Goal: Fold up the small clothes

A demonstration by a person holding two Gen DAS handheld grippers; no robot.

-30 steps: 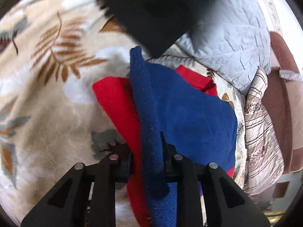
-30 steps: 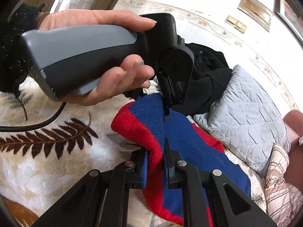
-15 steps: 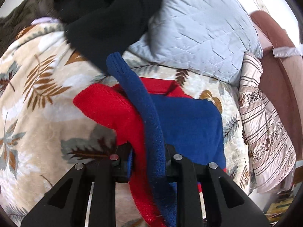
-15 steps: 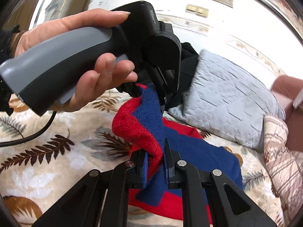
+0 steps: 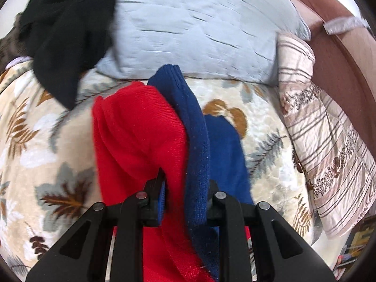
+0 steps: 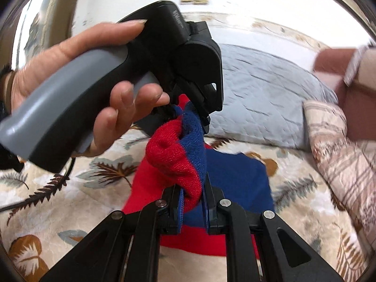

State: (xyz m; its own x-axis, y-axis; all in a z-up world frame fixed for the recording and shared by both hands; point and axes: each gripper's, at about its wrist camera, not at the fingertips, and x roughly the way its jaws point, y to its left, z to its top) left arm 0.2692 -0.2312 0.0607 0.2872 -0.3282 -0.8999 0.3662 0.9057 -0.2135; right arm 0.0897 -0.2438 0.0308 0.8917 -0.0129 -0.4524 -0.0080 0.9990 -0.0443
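Observation:
A small red and blue knitted garment (image 5: 145, 141) hangs between both grippers above a leaf-patterned blanket (image 5: 47, 155). My left gripper (image 5: 185, 188) is shut on its edge, red fabric to the left and a blue band to the right. My right gripper (image 6: 191, 195) is shut on a bunched red and blue edge (image 6: 178, 159). In the right wrist view the left gripper (image 6: 188, 112), held by a hand (image 6: 98, 70), clamps the same garment just beyond mine. The garment's lower part (image 6: 237, 183) trails down towards the blanket.
A grey quilted pillow (image 5: 199, 28) lies behind the garment. Black clothing (image 5: 65, 30) is heaped at the back left. A striped beige cushion (image 5: 329, 141) and a brown sofa arm (image 5: 340, 54) are on the right. A black cable (image 6: 35, 197) runs over the blanket.
Both grippers have lifted the garment and carried it towards the pillow. It has bunched up and hangs more, and the two grippers have come closer together.

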